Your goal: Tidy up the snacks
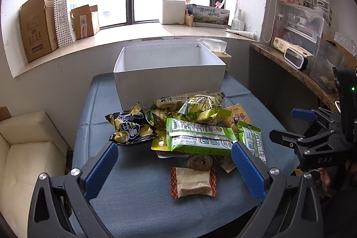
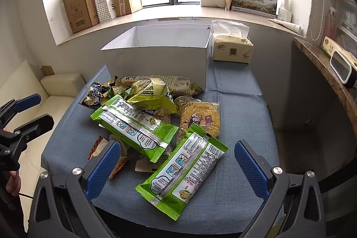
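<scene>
A pile of snack packets lies on the blue table in front of an open white box, also in the right wrist view. My left gripper is open and empty, above a small brown pastry packet. A black chip bag and a green packet lie beyond it. My right gripper is open and empty, its fingers either side of a green packet. A second green packet and a yellow noodle packet lie behind. Each gripper shows at the other view's edge.
A tissue pack stands right of the box. A cream sofa is left of the table. A wooden shelf with a white clock runs along the right. Cardboard boxes sit on the windowsill.
</scene>
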{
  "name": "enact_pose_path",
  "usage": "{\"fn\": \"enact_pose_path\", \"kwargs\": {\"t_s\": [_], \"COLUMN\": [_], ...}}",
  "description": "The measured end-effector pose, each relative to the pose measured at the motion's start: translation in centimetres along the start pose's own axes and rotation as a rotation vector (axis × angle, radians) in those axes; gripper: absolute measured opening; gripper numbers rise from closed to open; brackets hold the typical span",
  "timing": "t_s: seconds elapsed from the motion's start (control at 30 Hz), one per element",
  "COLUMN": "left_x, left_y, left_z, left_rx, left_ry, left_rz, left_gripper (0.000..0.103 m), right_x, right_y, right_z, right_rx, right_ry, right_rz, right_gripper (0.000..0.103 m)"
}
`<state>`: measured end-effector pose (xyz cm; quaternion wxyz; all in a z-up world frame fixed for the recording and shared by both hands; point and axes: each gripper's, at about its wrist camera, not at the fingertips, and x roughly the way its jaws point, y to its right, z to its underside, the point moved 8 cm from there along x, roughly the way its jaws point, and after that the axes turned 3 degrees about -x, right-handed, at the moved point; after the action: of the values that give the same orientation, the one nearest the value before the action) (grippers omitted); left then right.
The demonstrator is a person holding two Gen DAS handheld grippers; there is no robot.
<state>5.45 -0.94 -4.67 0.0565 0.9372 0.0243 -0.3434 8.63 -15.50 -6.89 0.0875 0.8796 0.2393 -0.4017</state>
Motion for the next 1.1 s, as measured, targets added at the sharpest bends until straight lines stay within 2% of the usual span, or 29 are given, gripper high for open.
{"fn": "enact_pose_path", "kwargs": {"t_s": [0.23, 0.53, 0.67, 0.77, 0.9, 0.93, 1.03, 1.1], "left_x": [0.0, 0.3, 0.5, 0.8, 1.0, 1.1, 1.3, 1.5], "left_y": [0.1, 0.0, 0.1, 0.1, 0.1, 0.2, 0.2, 0.2], "left_z": [0.1, 0.4, 0.7, 0.9, 1.1, 1.2, 1.3, 1.5], "left_rx": [0.006, 0.016, 0.022, 0.032, 0.038, 0.039, 0.044, 0.05], "left_ry": [0.002, -0.007, -0.013, -0.019, -0.024, -0.026, -0.033, -0.037], "left_rz": [-0.002, -0.011, -0.017, -0.027, -0.036, -0.036, -0.039, -0.042], "left_gripper": [0.103, 0.103, 0.103, 0.103, 0.103, 0.103, 0.103, 0.103], "right_x": [1.4, 8.1, 10.1, 11.1, 11.1, 11.0, 10.4, 9.8], "right_y": [0.5, 2.5, 2.6, 2.3, 2.0, 1.9, 1.7, 1.9], "right_z": [0.8, 4.9, 6.0, 6.4, 6.4, 6.4, 6.4, 6.4], "right_rx": [0.02, 0.174, 0.174, 0.158, 0.114, 0.117, 0.126, 0.139], "right_ry": [-0.033, -0.242, -0.304, -0.312, -0.298, -0.293, -0.282, -0.275], "right_rz": [0.007, 0.017, 0.045, 0.055, 0.094, 0.093, 0.062, 0.06], "right_gripper": [0.103, 0.103, 0.103, 0.103, 0.09, 0.084, 0.075, 0.074]}}
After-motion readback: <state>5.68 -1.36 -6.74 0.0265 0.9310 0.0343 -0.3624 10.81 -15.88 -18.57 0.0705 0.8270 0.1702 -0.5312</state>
